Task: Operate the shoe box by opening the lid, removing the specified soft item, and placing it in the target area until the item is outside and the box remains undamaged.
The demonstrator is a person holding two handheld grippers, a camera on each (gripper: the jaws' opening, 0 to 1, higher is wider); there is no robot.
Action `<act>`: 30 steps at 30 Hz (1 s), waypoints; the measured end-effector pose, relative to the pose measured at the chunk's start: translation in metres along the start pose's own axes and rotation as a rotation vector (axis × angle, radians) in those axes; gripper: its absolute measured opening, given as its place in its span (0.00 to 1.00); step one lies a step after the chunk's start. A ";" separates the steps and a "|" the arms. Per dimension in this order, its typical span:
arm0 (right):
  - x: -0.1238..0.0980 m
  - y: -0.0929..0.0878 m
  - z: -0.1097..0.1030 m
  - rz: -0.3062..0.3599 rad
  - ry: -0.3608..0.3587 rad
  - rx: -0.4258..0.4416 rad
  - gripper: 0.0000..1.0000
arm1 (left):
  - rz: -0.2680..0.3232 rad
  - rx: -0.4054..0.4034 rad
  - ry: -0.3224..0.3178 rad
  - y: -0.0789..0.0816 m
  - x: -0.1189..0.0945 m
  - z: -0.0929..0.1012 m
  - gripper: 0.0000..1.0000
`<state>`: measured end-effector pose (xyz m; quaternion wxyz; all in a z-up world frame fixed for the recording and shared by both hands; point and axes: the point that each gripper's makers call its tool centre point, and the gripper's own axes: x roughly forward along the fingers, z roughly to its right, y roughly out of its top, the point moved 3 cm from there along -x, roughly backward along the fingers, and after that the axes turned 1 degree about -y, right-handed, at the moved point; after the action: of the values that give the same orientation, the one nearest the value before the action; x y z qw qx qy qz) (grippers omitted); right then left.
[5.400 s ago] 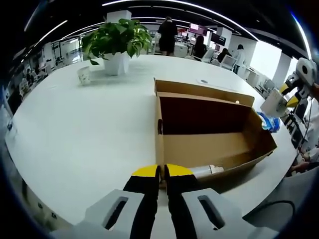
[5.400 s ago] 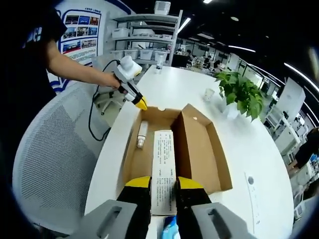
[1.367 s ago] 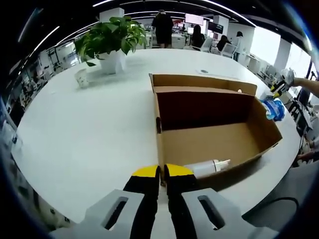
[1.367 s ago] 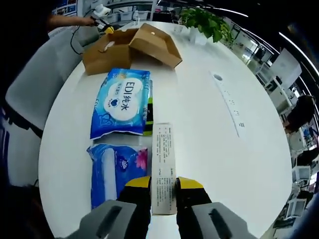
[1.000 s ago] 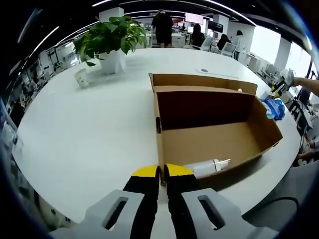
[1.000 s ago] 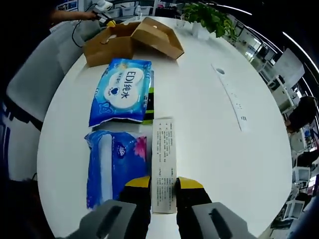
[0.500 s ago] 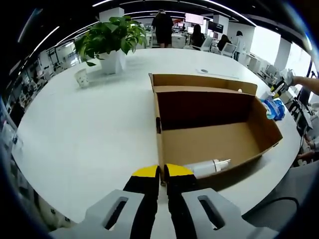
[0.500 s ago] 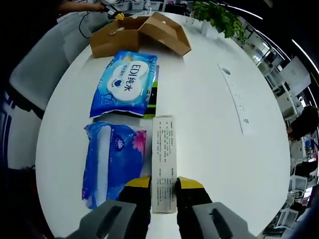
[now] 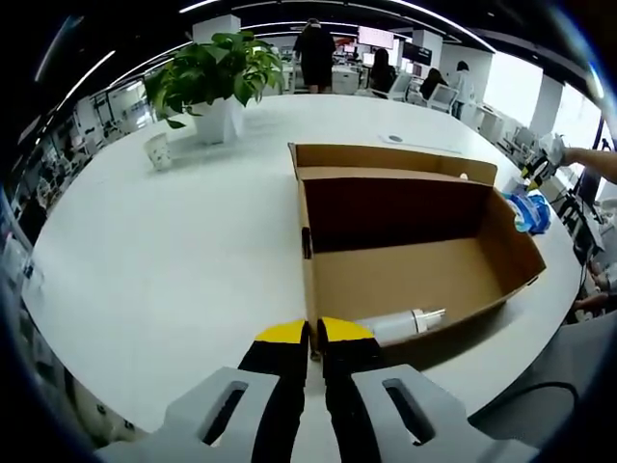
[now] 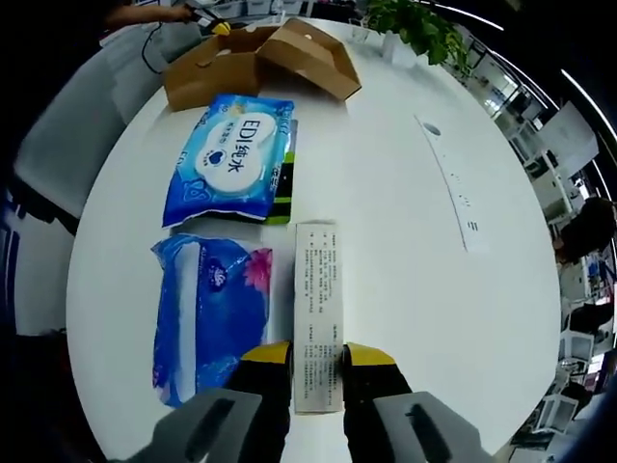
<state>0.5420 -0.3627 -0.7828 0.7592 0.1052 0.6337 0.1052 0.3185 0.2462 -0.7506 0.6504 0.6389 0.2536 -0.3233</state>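
Cardboard shoe box (image 9: 405, 231) stands open on the white table (image 9: 164, 251), lid folded back, a white bottle (image 9: 400, 323) lying inside by its near wall. My left gripper (image 9: 313, 338) sits at that wall's corner, jaws pressed nearly together. My right gripper (image 10: 317, 359) clamps a printed white carton (image 10: 317, 313) over the table, just beside a blue soft pack (image 10: 212, 313) and a wet-wipes pack (image 10: 231, 159).

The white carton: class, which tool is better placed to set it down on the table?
The right tool: it grips the white carton just over the table, beside the blue packs. The left tool is shut at the shoe box.
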 end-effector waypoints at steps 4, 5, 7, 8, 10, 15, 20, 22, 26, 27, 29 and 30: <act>0.000 -0.001 0.001 -0.004 -0.004 0.000 0.16 | -0.002 0.004 0.000 0.000 0.000 0.000 0.02; 0.000 -0.001 0.002 -0.004 -0.006 -0.002 0.16 | -0.001 0.004 0.001 0.000 0.000 0.000 0.02; 0.000 -0.002 0.002 -0.006 -0.005 -0.006 0.16 | 0.000 0.004 0.000 0.000 0.000 -0.001 0.02; 0.001 -0.002 0.003 -0.006 -0.005 -0.006 0.16 | 0.001 0.003 0.000 0.000 0.000 -0.001 0.02; 0.001 -0.003 0.004 -0.005 -0.007 -0.006 0.17 | 0.002 0.003 0.000 0.000 0.000 -0.001 0.02; 0.001 -0.002 0.007 -0.007 -0.011 -0.019 0.17 | 0.001 0.000 -0.003 0.001 0.000 0.000 0.02; 0.001 -0.003 0.010 -0.016 -0.012 -0.035 0.17 | 0.000 0.002 -0.001 0.001 0.000 0.000 0.02; 0.001 -0.003 0.010 -0.017 -0.012 -0.032 0.17 | 0.000 0.002 -0.001 0.001 0.000 0.000 0.02; 0.001 -0.002 0.010 -0.019 -0.016 -0.030 0.17 | -0.003 0.002 -0.002 0.001 0.000 0.000 0.02; 0.000 -0.002 0.010 -0.016 -0.020 -0.028 0.17 | -0.006 0.004 -0.002 0.001 0.000 0.000 0.02; -0.002 0.001 0.011 -0.009 -0.028 -0.019 0.20 | -0.011 0.016 -0.003 0.002 0.001 0.000 0.03; -0.003 0.002 0.012 -0.006 -0.029 -0.017 0.22 | -0.014 0.029 -0.006 0.003 0.001 0.001 0.03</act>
<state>0.5529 -0.3624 -0.7778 0.7695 0.0983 0.6219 0.1067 0.3216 0.2453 -0.7497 0.6394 0.6455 0.2516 -0.3335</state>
